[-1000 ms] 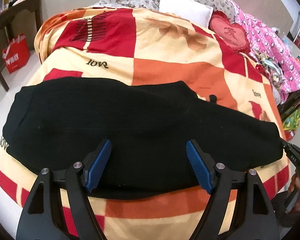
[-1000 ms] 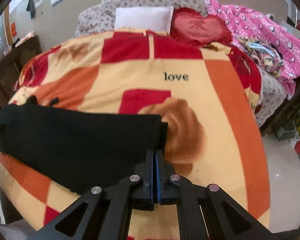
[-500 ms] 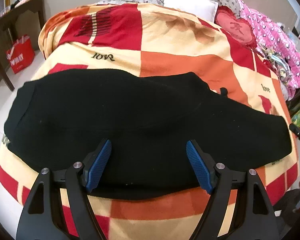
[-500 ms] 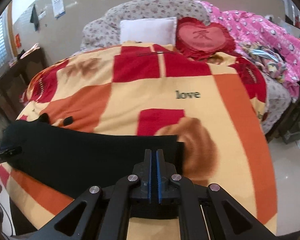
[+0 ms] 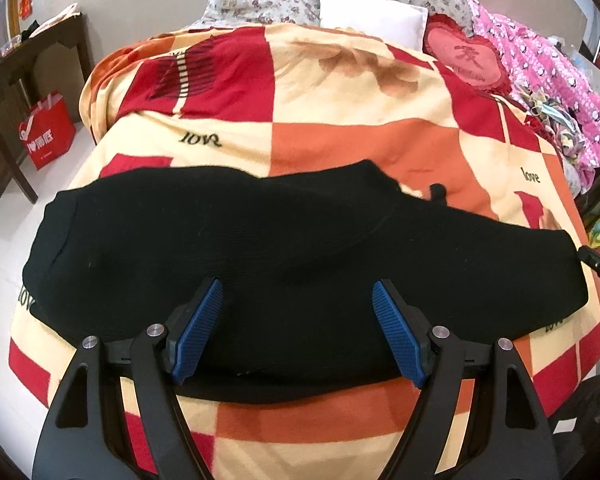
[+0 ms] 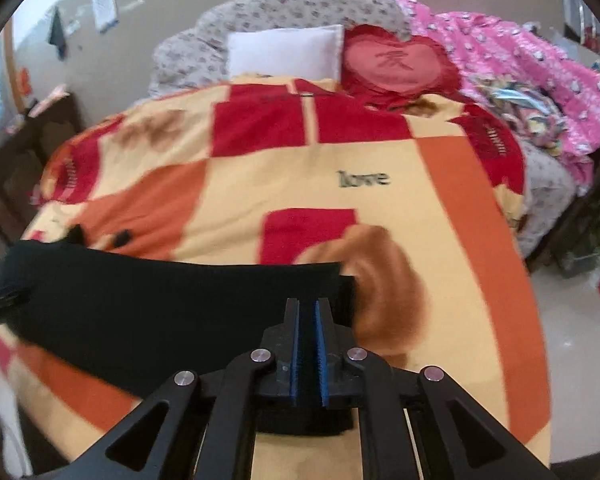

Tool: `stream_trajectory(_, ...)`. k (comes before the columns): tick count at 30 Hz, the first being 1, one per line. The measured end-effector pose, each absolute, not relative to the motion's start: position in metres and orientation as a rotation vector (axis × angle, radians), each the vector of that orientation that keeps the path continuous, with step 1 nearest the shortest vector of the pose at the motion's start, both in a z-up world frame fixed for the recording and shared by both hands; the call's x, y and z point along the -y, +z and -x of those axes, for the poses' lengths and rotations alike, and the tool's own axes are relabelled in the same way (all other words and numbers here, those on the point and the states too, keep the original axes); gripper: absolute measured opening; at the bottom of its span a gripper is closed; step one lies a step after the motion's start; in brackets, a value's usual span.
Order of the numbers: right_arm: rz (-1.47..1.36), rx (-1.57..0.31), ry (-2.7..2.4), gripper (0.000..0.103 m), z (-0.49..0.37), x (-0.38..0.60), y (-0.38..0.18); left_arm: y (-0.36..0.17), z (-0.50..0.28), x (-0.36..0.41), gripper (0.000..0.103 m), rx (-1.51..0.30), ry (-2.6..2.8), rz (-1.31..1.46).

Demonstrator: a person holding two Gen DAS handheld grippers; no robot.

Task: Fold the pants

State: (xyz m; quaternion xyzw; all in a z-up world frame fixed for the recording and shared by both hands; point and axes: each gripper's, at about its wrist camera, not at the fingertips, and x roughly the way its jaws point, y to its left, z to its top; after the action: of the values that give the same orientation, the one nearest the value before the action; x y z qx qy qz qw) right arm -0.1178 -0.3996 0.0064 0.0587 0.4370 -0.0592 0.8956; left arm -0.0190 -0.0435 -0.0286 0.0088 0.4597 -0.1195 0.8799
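Black pants (image 5: pixel 284 256) lie folded lengthwise across the near end of a bed, on a red, orange and cream checked blanket (image 5: pixel 340 92). My left gripper (image 5: pixel 298 312) is open, its blue pads (image 5: pixel 198 330) just over the pants' near edge, holding nothing. In the right wrist view the pants (image 6: pixel 152 312) stretch to the left. My right gripper (image 6: pixel 307 324) has its jaws parted by a narrow gap at the pants' right end; black cloth lies under them. The view is blurred.
A white pillow (image 5: pixel 370 14), a red heart cushion (image 5: pixel 466 58) and a pink quilt (image 5: pixel 556 92) lie at the bed's head and right side. A dark wooden table (image 5: pixel 8 80) and a red bag (image 5: pixel 46 134) stand on the floor to the left.
My right gripper's jaws have parted slightly and it has drawn back and up from the pants' end. My left gripper has risen a little and stays open.
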Motion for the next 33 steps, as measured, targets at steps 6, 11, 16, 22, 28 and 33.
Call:
stream_trajectory(6, -0.106, -0.915, -0.021, 0.024, 0.118, 0.375, 0.005, -0.024, 0.018, 0.058, 0.078, -0.953, -0.274, -0.023)
stream_trajectory(11, -0.078, -0.950, -0.007, 0.027, 0.114, 0.354, -0.006, -0.024, 0.018, 0.072, 0.078, -0.961, -0.305, -0.018)
stream_trajectory(16, -0.087, -0.969, -0.037, 0.028, 0.109, 0.355, -0.013, -0.029, 0.019, 0.088, 0.078, -0.975, -0.334, -0.042)
stream_trajectory(22, -0.100, -0.971, -0.061, 0.028, 0.109, 0.361, -0.013, -0.031, 0.020, 0.100, 0.078, -0.984, -0.357, -0.046)
stream_trajectory(28, -0.116, -0.974, -0.075, 0.029, 0.109, 0.366, -0.013, -0.032, 0.022, 0.111, 0.078, -0.987, -0.392, -0.054)
stream_trajectory(33, -0.101, -0.997, -0.084, 0.031, 0.107, 0.366, -0.019, -0.035, 0.023, 0.118, 0.078, -0.995, -0.409, -0.061)
